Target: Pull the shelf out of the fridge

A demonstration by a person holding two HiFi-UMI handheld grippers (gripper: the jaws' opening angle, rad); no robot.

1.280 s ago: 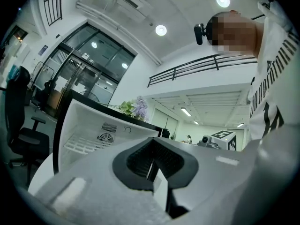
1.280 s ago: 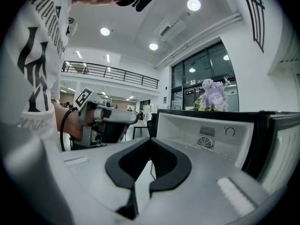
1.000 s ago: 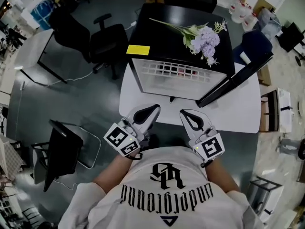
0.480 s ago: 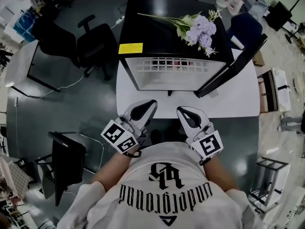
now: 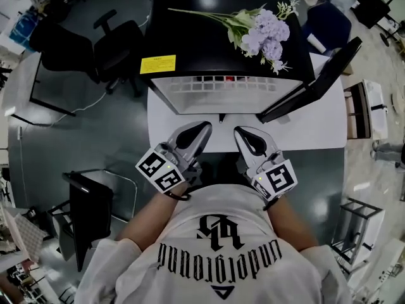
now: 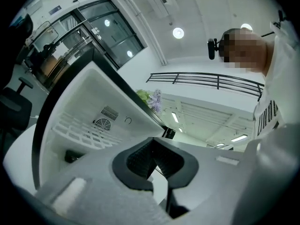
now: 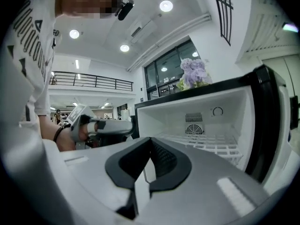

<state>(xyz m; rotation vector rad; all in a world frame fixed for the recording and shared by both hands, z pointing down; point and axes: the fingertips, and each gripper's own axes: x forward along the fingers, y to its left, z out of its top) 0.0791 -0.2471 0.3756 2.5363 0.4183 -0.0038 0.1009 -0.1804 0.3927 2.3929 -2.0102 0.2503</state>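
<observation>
Left gripper and right gripper: jaws pressed together, empty, near open fridge; wire shelf inside.

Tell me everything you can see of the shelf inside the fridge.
The shelf is a white open grid that looks like plastic or coated wire. It lies flat across the white interior of the small black-topped fridge, just below the round fan vent on the back wall. It sits inside, not pulled out, and only the fridge walls touch it.
</observation>
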